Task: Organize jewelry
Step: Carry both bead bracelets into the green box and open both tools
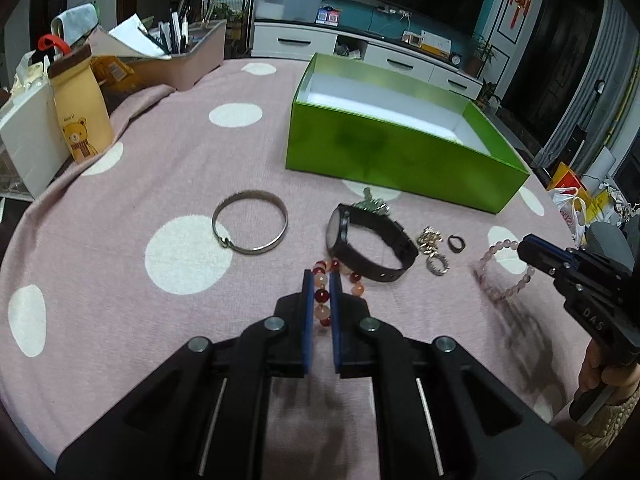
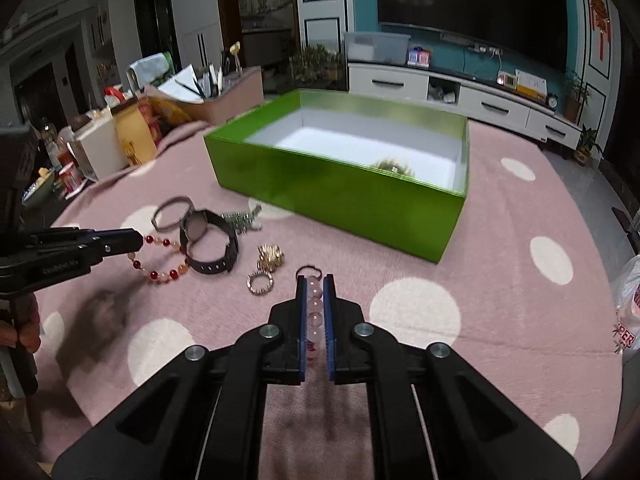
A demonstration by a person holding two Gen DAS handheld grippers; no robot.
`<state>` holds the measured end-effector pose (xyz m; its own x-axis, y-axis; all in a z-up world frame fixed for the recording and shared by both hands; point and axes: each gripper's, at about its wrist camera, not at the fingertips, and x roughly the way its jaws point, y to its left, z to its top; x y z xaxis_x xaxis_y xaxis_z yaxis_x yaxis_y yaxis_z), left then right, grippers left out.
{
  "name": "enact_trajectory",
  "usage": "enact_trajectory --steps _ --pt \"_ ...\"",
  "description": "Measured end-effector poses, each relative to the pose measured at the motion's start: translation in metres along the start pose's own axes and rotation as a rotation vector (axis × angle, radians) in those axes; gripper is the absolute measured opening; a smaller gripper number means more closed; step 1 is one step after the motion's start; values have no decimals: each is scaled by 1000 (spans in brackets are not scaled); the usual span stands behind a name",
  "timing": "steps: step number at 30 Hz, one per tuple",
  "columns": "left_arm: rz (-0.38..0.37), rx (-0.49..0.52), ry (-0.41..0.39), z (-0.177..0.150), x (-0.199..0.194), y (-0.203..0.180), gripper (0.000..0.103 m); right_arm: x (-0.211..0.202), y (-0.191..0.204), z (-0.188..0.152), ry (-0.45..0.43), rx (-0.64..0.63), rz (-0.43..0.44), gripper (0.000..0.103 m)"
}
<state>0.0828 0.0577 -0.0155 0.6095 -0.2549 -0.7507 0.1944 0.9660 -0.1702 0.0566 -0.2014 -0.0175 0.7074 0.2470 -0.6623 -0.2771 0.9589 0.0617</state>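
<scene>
Your left tool (image 1: 321, 280) is clamped on the red bracelet (image 1: 356, 278) and your right tool (image 2: 315, 282) is clamped on the pink bracelet (image 2: 314, 312), each loop pinched between nearly closed pads just above the counter (image 1: 120, 320). You look to be in the pick-up step. Next, carry both over the near wall of the green box (image 2: 340, 188) beyond the watch (image 1: 360, 240) and rings (image 2: 260, 282), then open to drop them inside.

blurred: green box (image 2: 340, 184) far rim | cut off: plastic bag (image 2: 628, 308)
</scene>
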Motion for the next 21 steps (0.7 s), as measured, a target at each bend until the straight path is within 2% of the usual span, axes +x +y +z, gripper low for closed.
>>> enact_trajectory --steps 11,21 --pt "0 20 -61 18 -31 -13 7 -36 -13 14 -83 18 -6 7" --pt "-10 64 -122 57 -51 -36 7 -56 -22 34 -148 12 -12 7"
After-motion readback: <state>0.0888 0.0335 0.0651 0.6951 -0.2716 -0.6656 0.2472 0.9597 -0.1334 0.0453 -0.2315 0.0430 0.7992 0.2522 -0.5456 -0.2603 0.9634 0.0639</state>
